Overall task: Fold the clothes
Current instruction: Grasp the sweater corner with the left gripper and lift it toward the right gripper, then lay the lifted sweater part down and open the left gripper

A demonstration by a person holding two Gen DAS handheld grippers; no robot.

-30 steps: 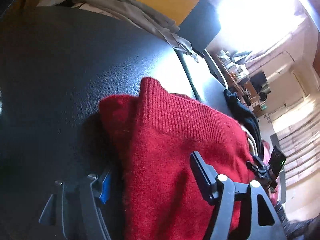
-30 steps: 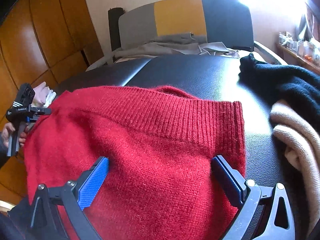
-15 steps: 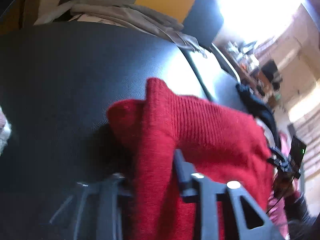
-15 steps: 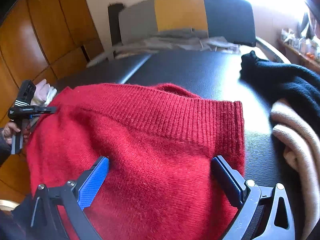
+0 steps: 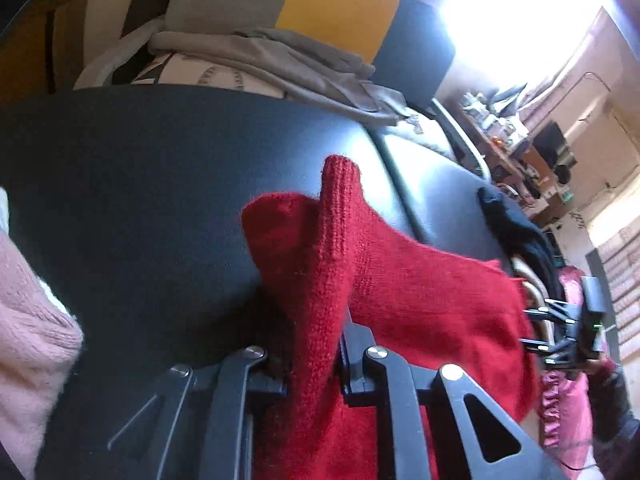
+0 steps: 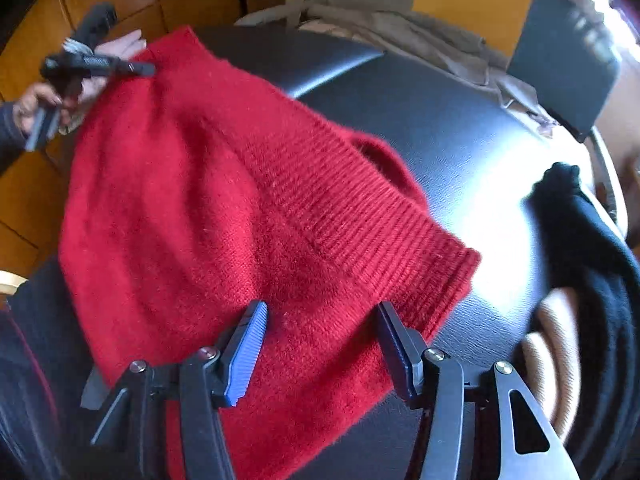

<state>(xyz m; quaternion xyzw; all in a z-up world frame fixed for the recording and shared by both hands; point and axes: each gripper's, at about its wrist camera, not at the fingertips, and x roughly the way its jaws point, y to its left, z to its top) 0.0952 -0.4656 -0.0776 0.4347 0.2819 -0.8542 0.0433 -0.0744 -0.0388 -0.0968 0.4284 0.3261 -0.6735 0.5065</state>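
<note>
A red knit sweater lies spread on a black leather surface. My left gripper is closing, and its pads pinch a raised fold at the sweater's edge, lifted off the surface. In the right wrist view that gripper shows at the sweater's far left corner, held by a hand. My right gripper hovers over the near side by the ribbed hem. Its jaws are closing with flat fabric between them, and the pads do not press on it. The left wrist view shows it at the sweater's right edge.
A black garment and a beige one lie to the right of the sweater. A pink knit sits at the left edge. Grey clothes are piled at the back by a yellow and grey chair.
My left gripper has shut on the sweater's edge and risen, pulling up a fold. My right gripper's jaws have narrowed and the hand has rolled, tilting its view.
</note>
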